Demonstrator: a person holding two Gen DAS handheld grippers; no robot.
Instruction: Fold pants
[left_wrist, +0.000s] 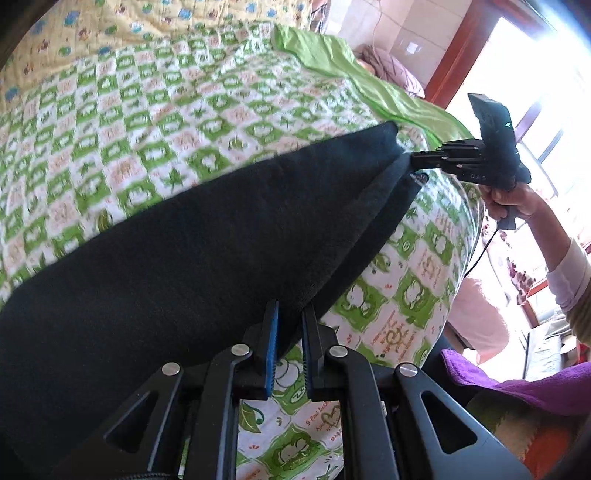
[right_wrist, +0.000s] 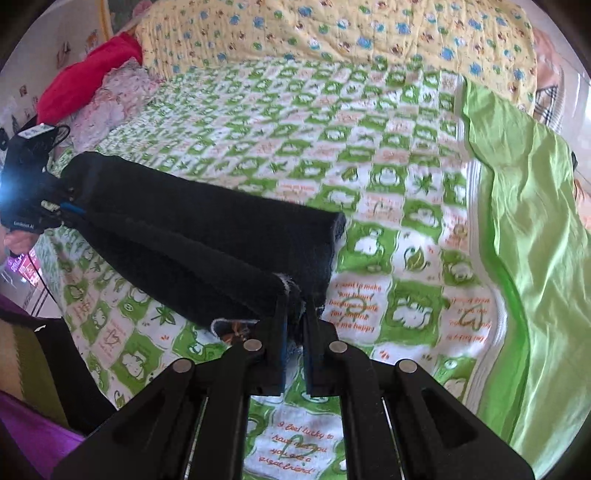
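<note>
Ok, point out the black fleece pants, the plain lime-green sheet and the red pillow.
black fleece pants (right_wrist: 207, 236): right wrist view, middle of the folded legs.
plain lime-green sheet (right_wrist: 524, 229): right wrist view, its wrinkled middle.
red pillow (right_wrist: 85, 77): right wrist view, its centre.

Bed quilt (right_wrist: 388, 192) (green-checked); pants (right_wrist: 207, 236) atop

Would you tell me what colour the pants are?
The pants are plain black, clearest in the right wrist view.

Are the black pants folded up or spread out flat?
Folded lengthwise. The black pants show two layers stacked in a long strip, stretched between the left gripper and right gripper above the quilt.
</note>
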